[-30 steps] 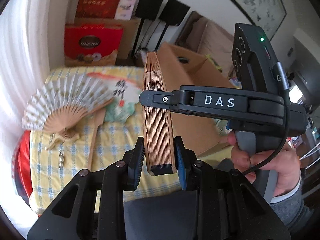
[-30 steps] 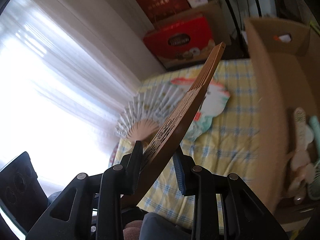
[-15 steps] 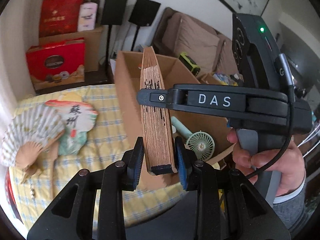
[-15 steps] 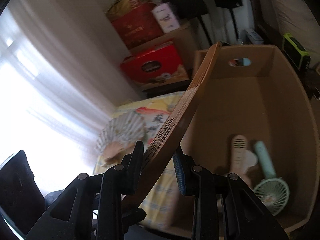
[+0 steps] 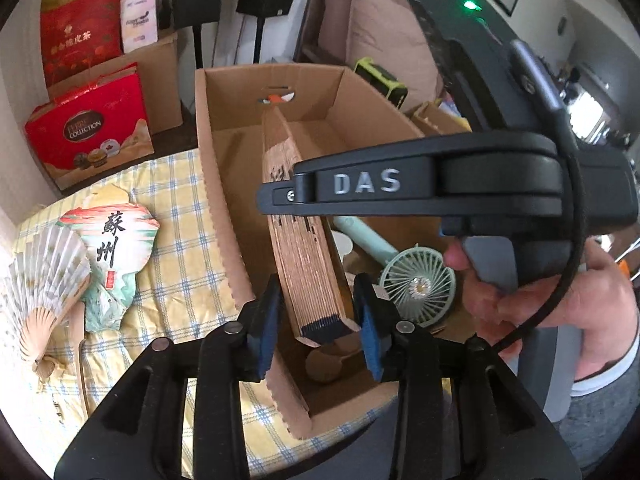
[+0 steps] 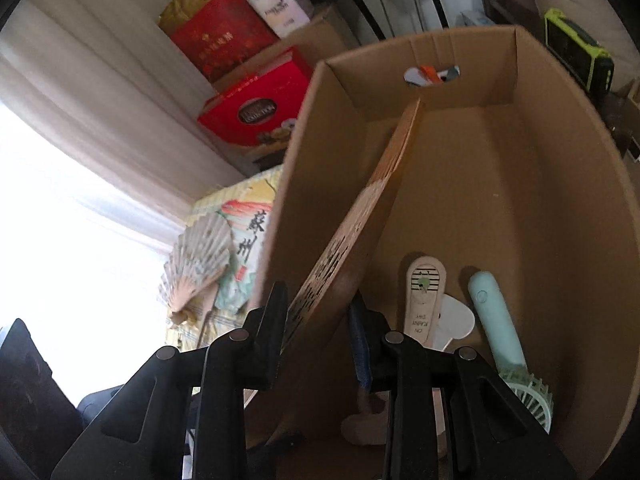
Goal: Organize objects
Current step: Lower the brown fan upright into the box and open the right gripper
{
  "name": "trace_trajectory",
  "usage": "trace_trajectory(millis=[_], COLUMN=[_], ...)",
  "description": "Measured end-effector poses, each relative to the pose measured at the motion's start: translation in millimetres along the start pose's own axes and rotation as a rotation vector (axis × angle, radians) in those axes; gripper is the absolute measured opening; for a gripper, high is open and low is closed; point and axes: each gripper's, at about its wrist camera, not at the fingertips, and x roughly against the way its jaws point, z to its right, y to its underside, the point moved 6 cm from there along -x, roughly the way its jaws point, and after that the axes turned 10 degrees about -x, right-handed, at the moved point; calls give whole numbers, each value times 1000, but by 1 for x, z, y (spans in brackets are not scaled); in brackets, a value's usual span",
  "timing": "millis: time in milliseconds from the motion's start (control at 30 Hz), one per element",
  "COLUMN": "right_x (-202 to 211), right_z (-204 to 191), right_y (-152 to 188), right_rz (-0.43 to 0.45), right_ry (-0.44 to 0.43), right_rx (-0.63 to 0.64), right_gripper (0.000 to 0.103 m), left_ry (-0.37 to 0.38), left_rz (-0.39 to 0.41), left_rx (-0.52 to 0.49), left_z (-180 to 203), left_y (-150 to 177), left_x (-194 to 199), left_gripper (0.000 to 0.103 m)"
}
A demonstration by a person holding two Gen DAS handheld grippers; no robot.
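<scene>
Two grippers share my folded fan (image 5: 308,264) over the box (image 5: 216,184) at frame centre. Left gripper (image 5: 318,322) has just been opening, pads off the fan between them; right gripper (image 6: 320,332) pinches its wooden guard.

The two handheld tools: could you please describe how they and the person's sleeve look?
Both are black, with blue pads inside the fingers. The right tool carries silver "DAS" lettering, a grey handle, a black cable and a green light. The person's sleeve is grey over a white cuff.
</scene>
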Motion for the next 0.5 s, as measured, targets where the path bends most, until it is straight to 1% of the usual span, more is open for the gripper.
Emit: trace_trajectory(millis=[67,133,200,267,400,500], right_x=[-7,-12,-15,-17,-24,-30], right_z=[6,10,13,15,20,21], right_y=[0,-2,-3,-3,-4,-6], right_rz=[-19,-37,-50,-53,-76,-88], right_ry=[-8,-29,-43,-12,15,50], right_rx=[-19,-42,-58,-46,-44,-36], right_gripper=[30,30,30,29,26,26], left_ry=[-6,-9,2,14,42,39], left_rz=[-18,-17,-23,-21,-5,11], left_rx=[-1,-2,11,14,26,24], left_z=[0,-2,-3,-3,-2,-5], left_y=[2,1,1,2,5,8], left_x=[-7,-9,-9,-7,6,22], left_gripper=[34,34,36,36,45,47])
